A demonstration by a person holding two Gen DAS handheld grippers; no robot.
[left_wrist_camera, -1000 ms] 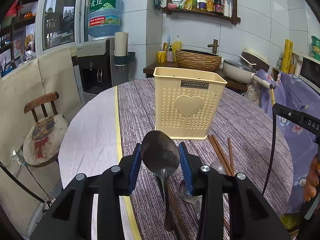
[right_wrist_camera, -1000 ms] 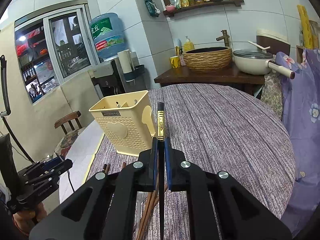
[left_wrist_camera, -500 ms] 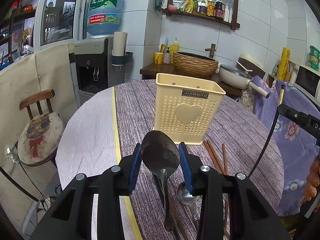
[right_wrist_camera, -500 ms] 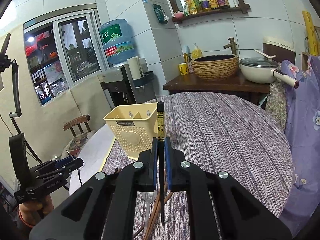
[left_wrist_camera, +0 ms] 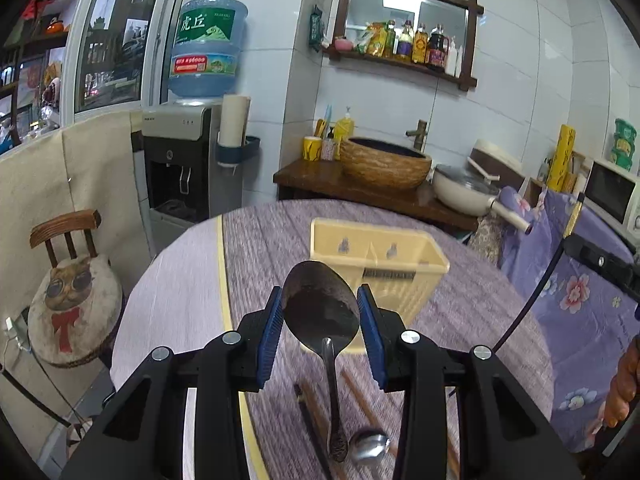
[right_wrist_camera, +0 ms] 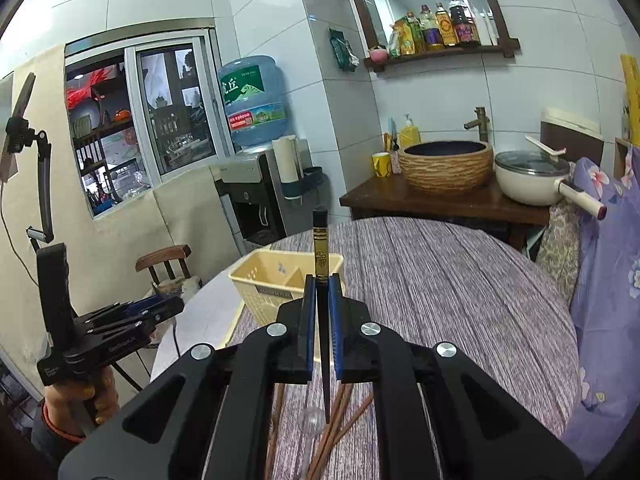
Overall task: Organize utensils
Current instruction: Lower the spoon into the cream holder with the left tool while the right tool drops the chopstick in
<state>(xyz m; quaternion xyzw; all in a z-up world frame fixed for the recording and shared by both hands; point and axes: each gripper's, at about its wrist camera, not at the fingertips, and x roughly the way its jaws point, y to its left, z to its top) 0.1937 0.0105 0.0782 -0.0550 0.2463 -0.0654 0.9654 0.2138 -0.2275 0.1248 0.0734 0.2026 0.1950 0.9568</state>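
Note:
My left gripper [left_wrist_camera: 321, 322] is shut on the bowl of a metal spoon [left_wrist_camera: 320, 308], whose handle hangs down toward the table. Beyond it stands the cream utensil holder [left_wrist_camera: 400, 258], seen from above with its compartments showing. My right gripper [right_wrist_camera: 322, 316] is shut on a black chopstick with a gold band [right_wrist_camera: 320, 240], held upright above the table. The utensil holder [right_wrist_camera: 264, 276] sits ahead and left of it. Loose brown chopsticks [right_wrist_camera: 340, 424] and another spoon [left_wrist_camera: 370, 446] lie on the table below both grippers.
The round table [right_wrist_camera: 460, 280] wears a purple striped cloth with a pale strip at its left. A chair with a cat cushion [left_wrist_camera: 72, 300] stands left. A water dispenser [left_wrist_camera: 188, 160], a side table with a woven basin [left_wrist_camera: 384, 160] and a pot [left_wrist_camera: 464, 194] are behind.
Both grippers have risen with their utensils. The holder now appears lower and smaller, with its open top in view.

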